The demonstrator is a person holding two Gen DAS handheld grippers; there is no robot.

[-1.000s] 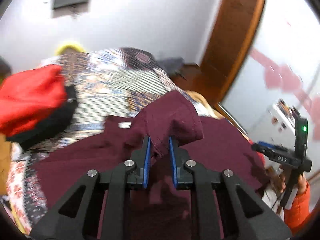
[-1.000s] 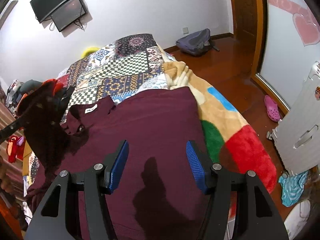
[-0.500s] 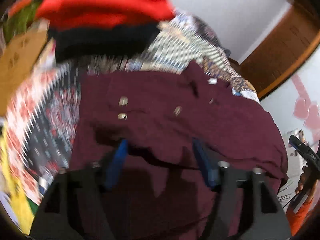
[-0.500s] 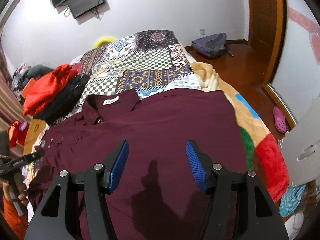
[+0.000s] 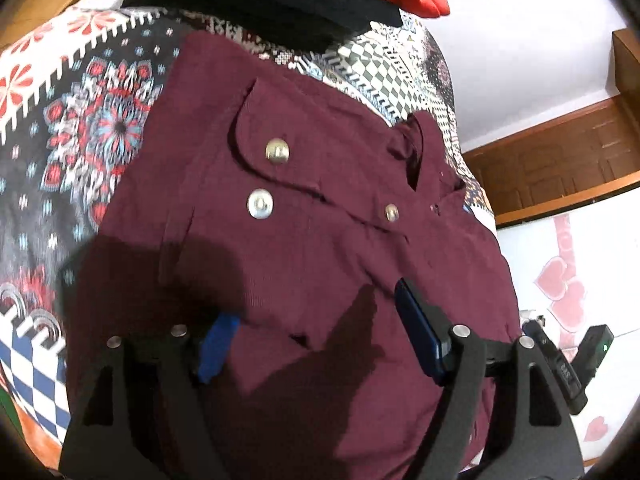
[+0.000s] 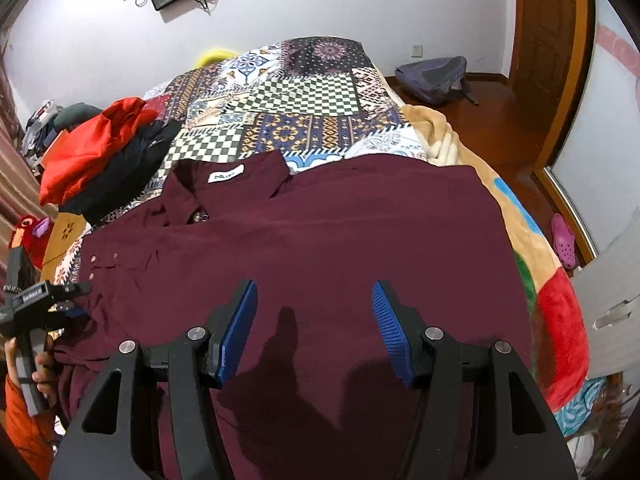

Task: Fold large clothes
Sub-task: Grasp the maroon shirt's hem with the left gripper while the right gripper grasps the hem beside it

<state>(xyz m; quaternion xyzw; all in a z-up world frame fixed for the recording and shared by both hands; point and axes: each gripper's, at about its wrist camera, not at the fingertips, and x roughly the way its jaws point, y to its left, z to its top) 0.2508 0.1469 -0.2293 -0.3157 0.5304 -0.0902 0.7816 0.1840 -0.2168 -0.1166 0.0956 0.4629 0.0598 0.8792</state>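
A large maroon snap-button shirt (image 6: 320, 240) lay spread flat on the patchwork-quilted bed (image 6: 288, 92), collar toward the folded red and black clothes pile (image 6: 96, 160). The left gripper (image 5: 316, 320) hovered over its snap cuff, jaws opening, cloth beneath them but not pinched. The right gripper (image 6: 314, 320) hung spread above the shirt's body, gripping nothing.

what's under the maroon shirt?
The maroon shirt lies spread on the patchwork quilt, its right edge over a fleece blanket. Whatever else lies beneath is covered by the cloth.
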